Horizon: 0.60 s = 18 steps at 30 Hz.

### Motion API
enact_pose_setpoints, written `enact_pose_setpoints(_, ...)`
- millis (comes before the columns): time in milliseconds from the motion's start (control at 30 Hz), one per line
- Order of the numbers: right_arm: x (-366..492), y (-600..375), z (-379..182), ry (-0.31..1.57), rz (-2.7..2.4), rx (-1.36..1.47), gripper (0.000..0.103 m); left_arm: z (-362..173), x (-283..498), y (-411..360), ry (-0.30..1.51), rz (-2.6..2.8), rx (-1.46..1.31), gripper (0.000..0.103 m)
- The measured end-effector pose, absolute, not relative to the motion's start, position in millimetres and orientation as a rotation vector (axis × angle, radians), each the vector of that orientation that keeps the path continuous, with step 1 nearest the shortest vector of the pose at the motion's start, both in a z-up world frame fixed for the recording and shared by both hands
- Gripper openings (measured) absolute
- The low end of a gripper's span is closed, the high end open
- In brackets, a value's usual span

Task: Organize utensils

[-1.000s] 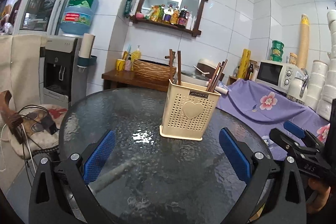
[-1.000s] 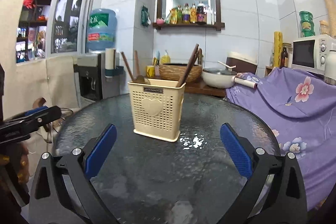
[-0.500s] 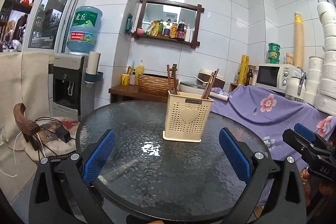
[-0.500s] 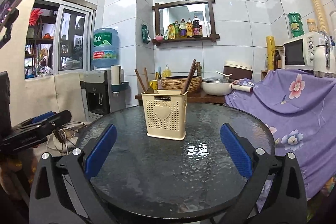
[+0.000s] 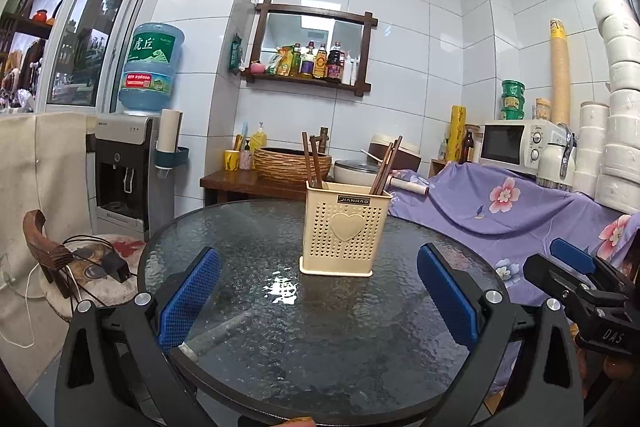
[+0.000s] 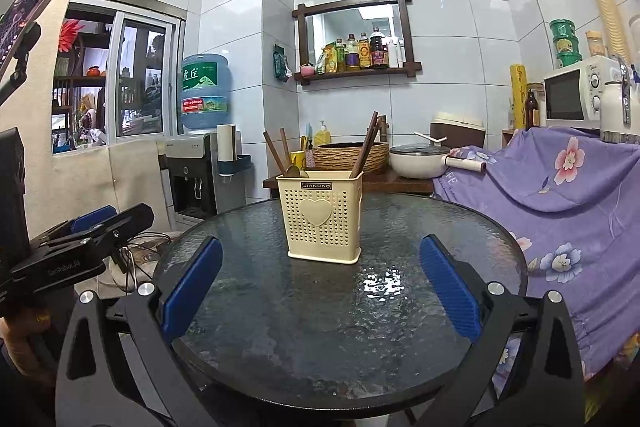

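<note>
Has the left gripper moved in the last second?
Yes. The left gripper has pulled back from the cream utensil holder, which looks smaller and farther now; more of the glass table shows.

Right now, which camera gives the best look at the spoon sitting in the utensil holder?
The right wrist view: the spoon bowl shows above the left rim of the utensil holder, beside two dark sticks. The left wrist view shows only a sliver of it behind the rim.

Both wrist views face the holder (image 5: 343,229), apparently from the table's (image 6: 340,327) near edge.
</note>
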State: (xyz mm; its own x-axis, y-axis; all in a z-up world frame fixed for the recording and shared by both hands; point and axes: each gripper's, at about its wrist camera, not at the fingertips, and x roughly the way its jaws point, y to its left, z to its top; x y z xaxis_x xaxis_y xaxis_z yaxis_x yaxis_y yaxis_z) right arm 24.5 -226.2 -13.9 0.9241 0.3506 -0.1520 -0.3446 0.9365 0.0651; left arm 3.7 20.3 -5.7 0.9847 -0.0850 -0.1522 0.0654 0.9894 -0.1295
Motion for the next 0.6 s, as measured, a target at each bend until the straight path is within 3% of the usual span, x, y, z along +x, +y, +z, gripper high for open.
enact_pose_setpoints(600,28.2,-225.4,-14.5,0.173,0.354,0.036,0.097,-0.6,2.9,13.4,0.147,-0.081,-0.099,0.097)
